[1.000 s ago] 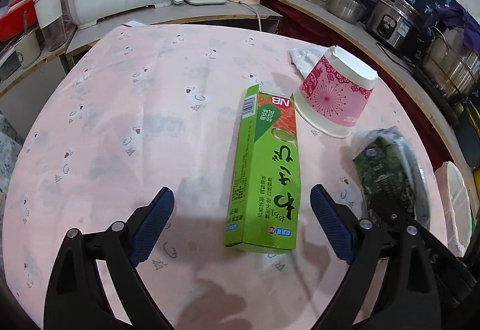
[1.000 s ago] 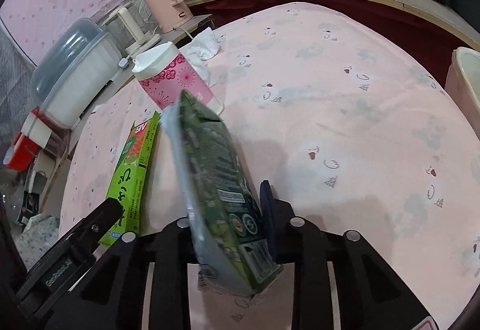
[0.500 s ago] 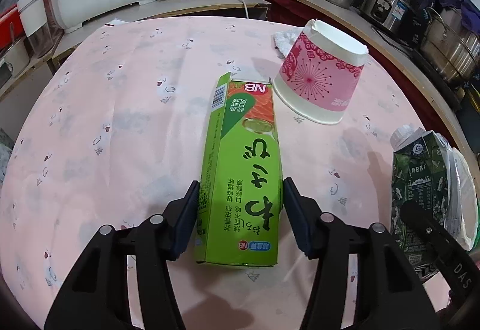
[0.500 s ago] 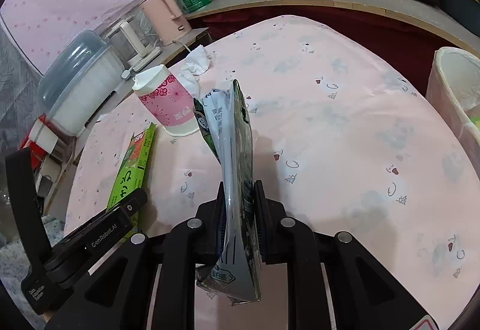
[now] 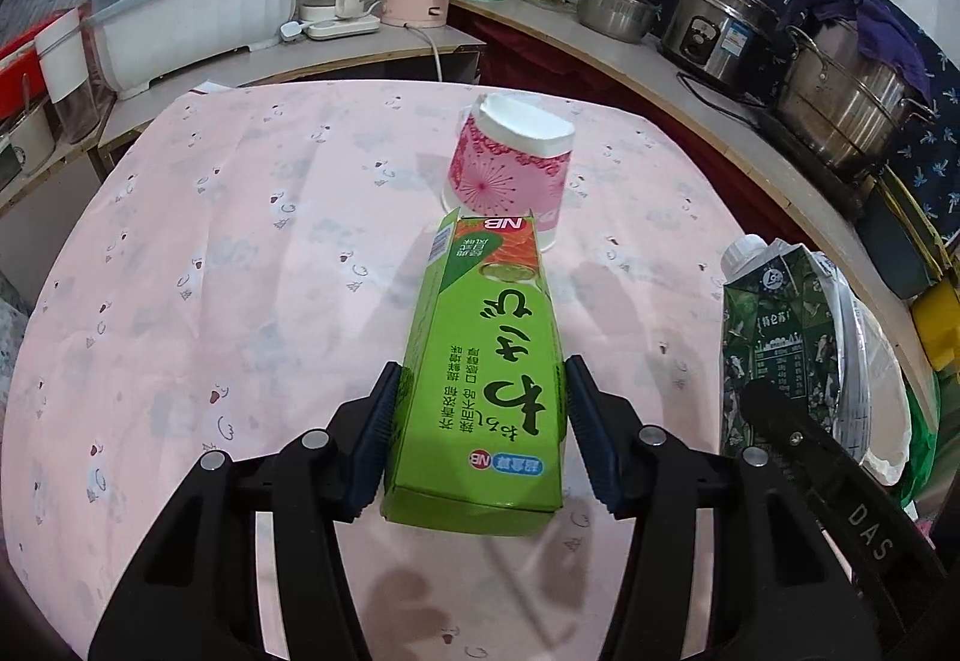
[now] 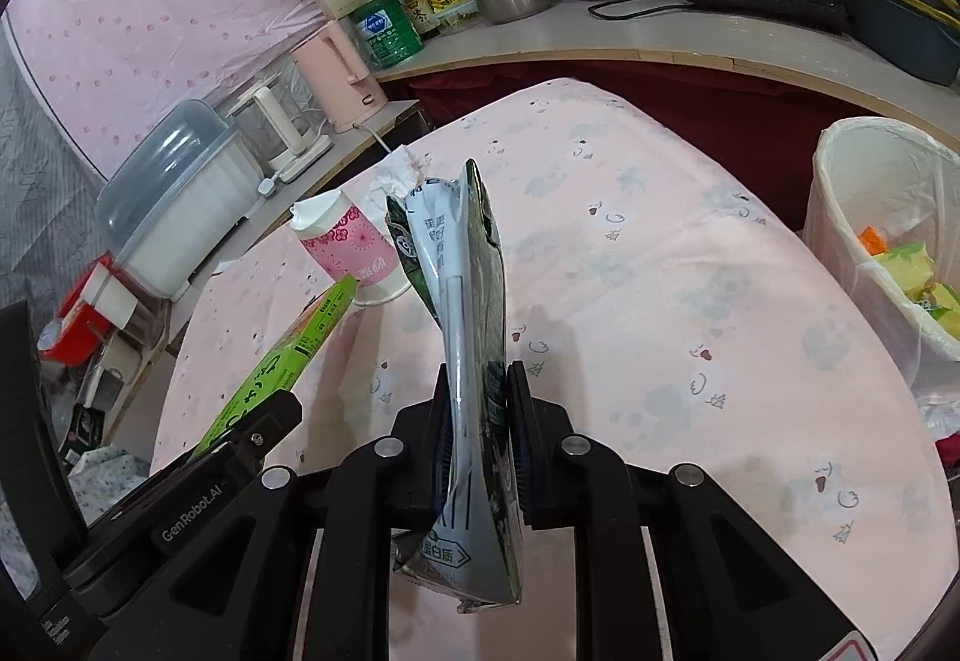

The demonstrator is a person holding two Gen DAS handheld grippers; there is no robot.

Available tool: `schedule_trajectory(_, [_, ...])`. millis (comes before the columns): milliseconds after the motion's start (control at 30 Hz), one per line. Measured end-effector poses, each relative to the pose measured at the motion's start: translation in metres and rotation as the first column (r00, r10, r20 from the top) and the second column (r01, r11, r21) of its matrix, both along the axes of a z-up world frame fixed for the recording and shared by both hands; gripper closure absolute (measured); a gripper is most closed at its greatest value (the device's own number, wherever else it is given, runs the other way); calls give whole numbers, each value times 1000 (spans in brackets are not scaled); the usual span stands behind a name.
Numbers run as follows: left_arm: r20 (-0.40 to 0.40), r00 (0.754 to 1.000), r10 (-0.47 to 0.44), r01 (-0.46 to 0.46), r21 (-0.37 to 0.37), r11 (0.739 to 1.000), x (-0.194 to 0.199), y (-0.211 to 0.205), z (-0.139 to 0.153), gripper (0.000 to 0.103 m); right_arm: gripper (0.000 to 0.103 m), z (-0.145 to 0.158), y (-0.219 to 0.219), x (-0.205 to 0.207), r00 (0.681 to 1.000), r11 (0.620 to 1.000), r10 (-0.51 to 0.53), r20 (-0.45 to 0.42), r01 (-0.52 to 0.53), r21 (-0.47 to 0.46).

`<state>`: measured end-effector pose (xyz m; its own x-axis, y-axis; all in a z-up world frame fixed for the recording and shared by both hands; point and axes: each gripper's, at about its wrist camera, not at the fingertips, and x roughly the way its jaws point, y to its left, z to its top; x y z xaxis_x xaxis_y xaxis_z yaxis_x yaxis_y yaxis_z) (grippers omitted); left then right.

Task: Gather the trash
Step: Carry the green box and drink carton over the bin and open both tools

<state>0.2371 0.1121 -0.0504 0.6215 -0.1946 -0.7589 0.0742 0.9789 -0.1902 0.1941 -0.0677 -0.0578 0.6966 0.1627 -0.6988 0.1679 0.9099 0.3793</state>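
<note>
Left gripper (image 5: 477,439) jaws pinch a green box (image 5: 486,361), right gripper (image 6: 478,439) jaws pinch a flattened carton (image 6: 471,337), both held above the desk (image 6: 660,301); next, carry them to the lined bin (image 6: 870,217) and release

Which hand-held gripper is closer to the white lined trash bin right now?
Right. The right hand-held gripper, clamping the flattened dark green carton, sits beside the white lined trash bin. The left hand-held gripper, holding the green box, is farther away.
</note>
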Motion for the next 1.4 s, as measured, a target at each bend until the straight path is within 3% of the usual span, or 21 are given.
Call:
schedule_trajectory(400, [53, 993, -109, 108, 14, 994, -30, -66, 28, 51, 87, 15, -59, -37, 995, 996, -93, 48, 92, 24])
schedule_trajectory(733, [79, 972, -219, 217, 41, 975, -51, -133, 40, 51, 87, 18, -116, -65, 978, 980, -197, 64, 194, 55])
schedule_trajectory(1167, [100, 927, -362, 356, 76, 931, -74, -222, 51, 51, 87, 14, -192, -102, 942, 942, -329, 70, 323, 89])
schedule_trajectory(1400, [100, 889, -447, 439, 92, 894, -84, -271, 50, 51, 87, 14, -236, -119, 916, 918, -394, 80, 387, 90])
